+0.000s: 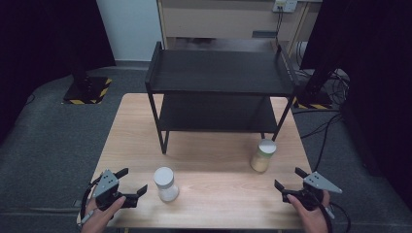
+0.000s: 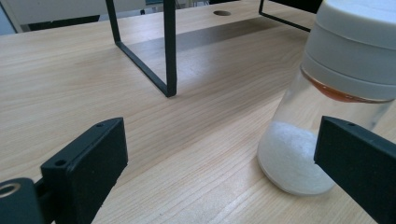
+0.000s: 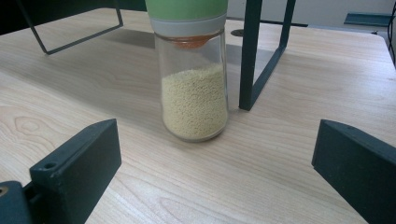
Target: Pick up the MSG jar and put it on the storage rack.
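Two glass shaker jars stand upright on the wooden table [image 1: 214, 199]. The one with white powder and a grey-white cap [image 1: 166, 184] [image 2: 308, 140] is near the front left. My left gripper [image 1: 130, 182] [image 2: 219, 172] is open just left of it, and its right jaw overlaps the jar's side in the left gripper view. The jar of yellow grains with a green cap [image 1: 263, 156] [image 3: 194, 88] stands by the shelf's front right leg. My right gripper [image 1: 290, 178] [image 3: 215, 172] is open, short of that jar, with nothing between its jaws.
A black two-tier metal shelf [image 1: 221, 73] [image 2: 168, 46] [image 3: 254, 56] stands at the table's far half, both tiers bare. Grey carpet surrounds the table. Cables [image 1: 325, 126] lie on the floor at right. Stands with striped bases [image 1: 87, 90] sit behind.
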### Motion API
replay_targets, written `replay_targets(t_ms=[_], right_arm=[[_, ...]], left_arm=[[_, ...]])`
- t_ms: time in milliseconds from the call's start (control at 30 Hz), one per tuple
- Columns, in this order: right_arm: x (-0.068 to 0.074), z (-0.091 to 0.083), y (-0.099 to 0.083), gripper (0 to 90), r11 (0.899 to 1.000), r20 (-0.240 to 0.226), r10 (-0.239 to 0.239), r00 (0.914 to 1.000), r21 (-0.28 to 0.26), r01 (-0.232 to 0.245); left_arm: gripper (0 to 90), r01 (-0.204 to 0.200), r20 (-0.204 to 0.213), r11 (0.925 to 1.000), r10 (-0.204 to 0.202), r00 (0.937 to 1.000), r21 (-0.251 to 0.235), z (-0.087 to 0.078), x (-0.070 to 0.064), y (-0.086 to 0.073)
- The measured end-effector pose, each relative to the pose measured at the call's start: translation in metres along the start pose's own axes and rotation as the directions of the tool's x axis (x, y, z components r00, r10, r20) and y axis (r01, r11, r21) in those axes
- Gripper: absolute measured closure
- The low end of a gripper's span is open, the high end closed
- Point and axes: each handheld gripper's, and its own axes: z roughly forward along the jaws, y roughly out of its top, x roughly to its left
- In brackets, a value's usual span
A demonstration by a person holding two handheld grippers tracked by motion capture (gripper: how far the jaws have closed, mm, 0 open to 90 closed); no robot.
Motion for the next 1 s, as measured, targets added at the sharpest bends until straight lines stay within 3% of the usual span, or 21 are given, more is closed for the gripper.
replay_targets(t_ms=[500, 567, 667, 800, 1000], right_arm=[[0.0, 0.002, 0.0, 1.8, 1.0, 0.009, 0.002, 1.0, 0.008, -0.002], [-0.001, 0.001, 0.0, 1.8, 1.0, 0.009, 0.002, 1.0, 0.006, -0.002], [-0.001, 0.002, 0.0, 1.7, 1.0, 0.009, 0.002, 1.0, 0.007, -0.002], [-0.001, 0.002, 0.0, 1.7, 1.0, 0.009, 0.0, 1.0, 0.007, 0.0], [-0.001, 0.002, 0.001, 1.7, 1.0, 0.009, -0.003, 1.0, 0.01, 0.003]], left_arm=[[1.2, -0.048, 0.009, 0.9987, 0.048, 0.9988, 0.016, -0.002, -0.002, 0.003], [1.2, -0.057, 0.049, 0.9984, 0.057, 0.9971, -0.004, -0.005, 0.004, 0.002], [1.2, -0.074, 0.071, 0.9971, 0.075, 0.9947, -0.015, -0.007, 0.006, 0.002], [1.3, -0.1, 0.122, 0.9943, 0.104, 0.9871, -0.036, -0.008, 0.008, 0.002], [1.4, -0.132, 0.15, 0.9903, 0.137, 0.9791, -0.043, -0.008, 0.007, 0.005]])
